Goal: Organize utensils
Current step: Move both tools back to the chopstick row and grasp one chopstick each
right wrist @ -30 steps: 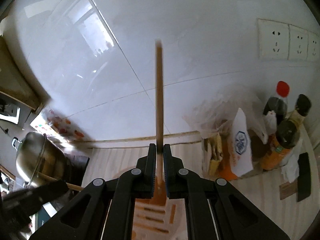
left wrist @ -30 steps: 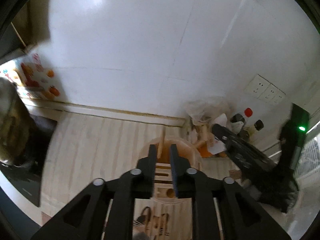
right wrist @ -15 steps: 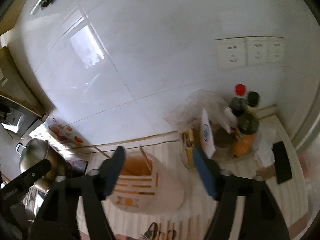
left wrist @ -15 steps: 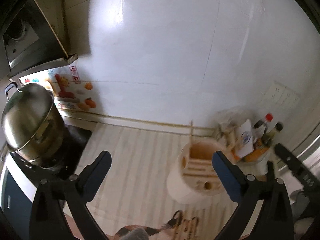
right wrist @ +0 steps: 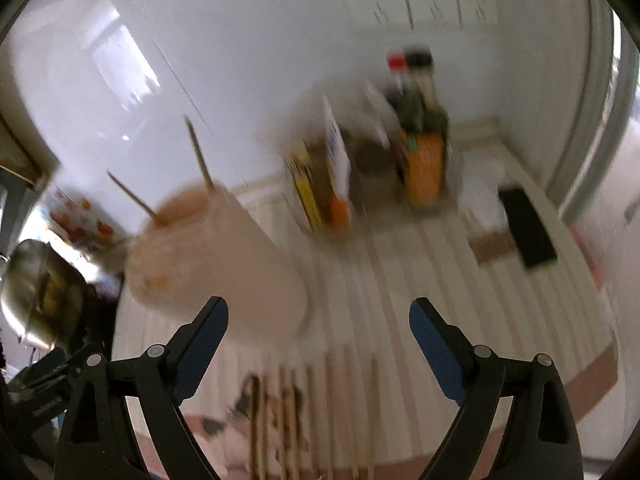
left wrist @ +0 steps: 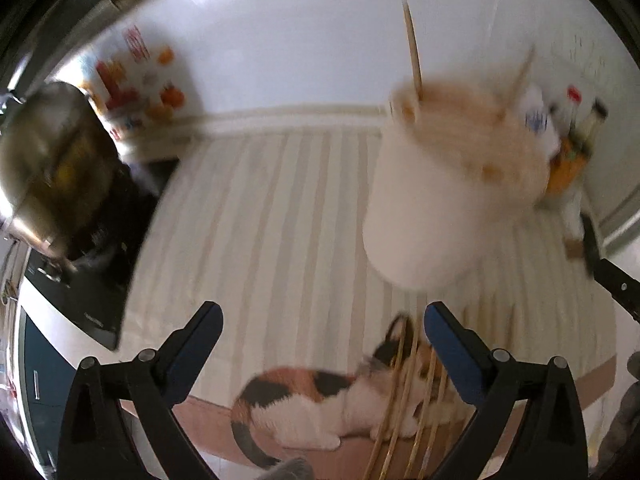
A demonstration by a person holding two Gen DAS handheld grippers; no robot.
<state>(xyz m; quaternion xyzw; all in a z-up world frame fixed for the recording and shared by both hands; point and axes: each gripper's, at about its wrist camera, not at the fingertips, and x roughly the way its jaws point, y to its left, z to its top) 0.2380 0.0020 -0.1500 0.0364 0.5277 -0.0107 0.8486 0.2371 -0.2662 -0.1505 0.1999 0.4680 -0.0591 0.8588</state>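
**Both sticks dropped in the holder, tongs swing back for more**

The left gripper [left wrist: 322, 330] hangs with its jaws spread as wide as they go and nothing between them. A second ago it was pinched on a wooden stick over the holder; now that stick stands in the holder [left wrist: 448, 184], poking up from the far left rim. The right gripper [right wrist: 318, 320] is empty too, its jaws opening further at this moment, where a second ago it was clamped on a second stick held upright. Both have tipped down and pulled away from the holder toward the near edge of the counter.

In the left view the holder sits to the far right of the gripper, blurred, with two sticks [left wrist: 414, 52] leaning out of it. In the right view it sits far left, just beyond the left finger. The rest of the chopsticks [left wrist: 404, 408] lie in a loose row on the cat-print mat [left wrist: 304, 404] at the near edge, just near of the left gripper's right finger; the right view shows the same row [right wrist: 312, 412] between and below its fingers.

So one pair is stowed and the pile remains. The next move is likely a fresh pick from the mat; the sticks lie close together, so taking one alone may be fiddly
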